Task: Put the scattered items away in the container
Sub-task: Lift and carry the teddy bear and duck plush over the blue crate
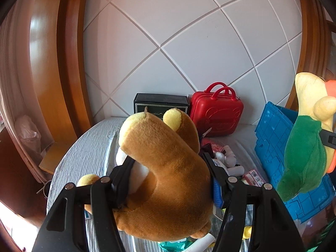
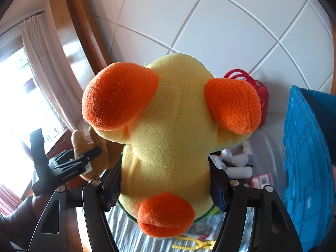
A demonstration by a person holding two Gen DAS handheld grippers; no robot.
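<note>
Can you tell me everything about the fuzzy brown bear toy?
The brown plush bear is soft and fuzzy, with yellow ear patches and paw pads and a white tummy. The left tool squeezes its body from both sides, holding it up above the striped bedcover, tilted with its limbs sticking out.

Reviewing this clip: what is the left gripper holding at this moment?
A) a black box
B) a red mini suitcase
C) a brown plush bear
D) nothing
C: in the left wrist view the left gripper pads press on both sides of the brown plush bear.
</note>
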